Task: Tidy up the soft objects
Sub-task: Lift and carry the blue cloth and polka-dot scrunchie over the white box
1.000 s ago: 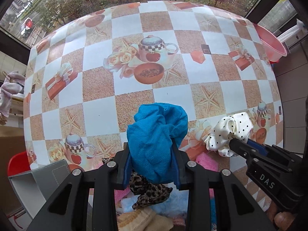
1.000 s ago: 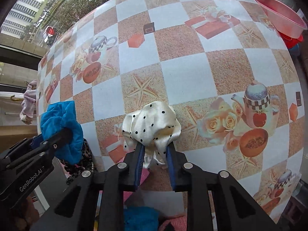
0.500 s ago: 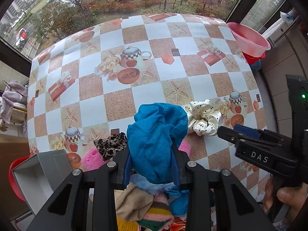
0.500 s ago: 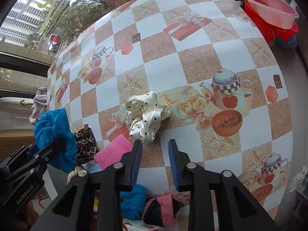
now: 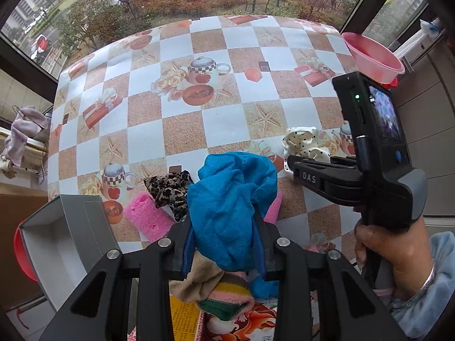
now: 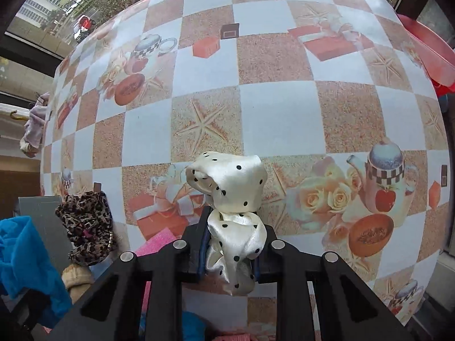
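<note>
While our left gripper (image 5: 224, 236) clamps the blue cloth (image 5: 230, 204) and our right gripper (image 6: 230, 244) pinches the dotted scrunchie (image 6: 233, 199), we should lift both clear of the table's (image 6: 273, 105) near edge.

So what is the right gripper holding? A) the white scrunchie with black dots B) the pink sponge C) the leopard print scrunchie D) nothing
A: in the right wrist view the right gripper is closed around the white scrunchie with black dots, while the leopard print scrunchie lies off to its left, untouched.
</note>
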Demonstrator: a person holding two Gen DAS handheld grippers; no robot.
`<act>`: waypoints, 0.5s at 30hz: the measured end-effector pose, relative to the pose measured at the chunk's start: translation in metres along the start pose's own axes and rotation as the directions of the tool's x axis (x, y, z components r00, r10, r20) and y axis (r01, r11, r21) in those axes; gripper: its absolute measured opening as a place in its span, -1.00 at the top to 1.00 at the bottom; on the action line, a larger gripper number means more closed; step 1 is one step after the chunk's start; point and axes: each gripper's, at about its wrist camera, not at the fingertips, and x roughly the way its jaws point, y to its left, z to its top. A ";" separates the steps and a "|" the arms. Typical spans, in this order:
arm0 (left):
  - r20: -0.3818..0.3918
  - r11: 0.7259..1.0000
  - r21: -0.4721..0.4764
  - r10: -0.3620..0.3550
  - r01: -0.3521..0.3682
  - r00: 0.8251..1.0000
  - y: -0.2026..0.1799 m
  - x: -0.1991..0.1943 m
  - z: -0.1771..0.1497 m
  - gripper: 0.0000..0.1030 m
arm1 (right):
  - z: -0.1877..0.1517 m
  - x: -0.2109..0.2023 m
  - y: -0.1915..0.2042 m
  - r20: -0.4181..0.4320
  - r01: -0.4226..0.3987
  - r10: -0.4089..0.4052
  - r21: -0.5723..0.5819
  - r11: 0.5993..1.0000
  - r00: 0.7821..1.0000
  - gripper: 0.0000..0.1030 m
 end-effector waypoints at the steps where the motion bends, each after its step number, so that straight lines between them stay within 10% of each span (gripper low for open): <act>1: 0.002 1.000 0.007 -0.003 0.003 1.000 -0.002 -0.002 -0.003 0.29 | -0.003 -0.006 -0.002 0.010 -0.002 0.002 0.002 1.000 1.000 0.53; 15: -0.059 0.980 0.175 -0.089 0.098 0.994 -0.033 -0.024 -0.077 0.29 | -0.119 -0.078 -0.050 0.021 -0.067 0.065 0.172 0.983 0.998 0.53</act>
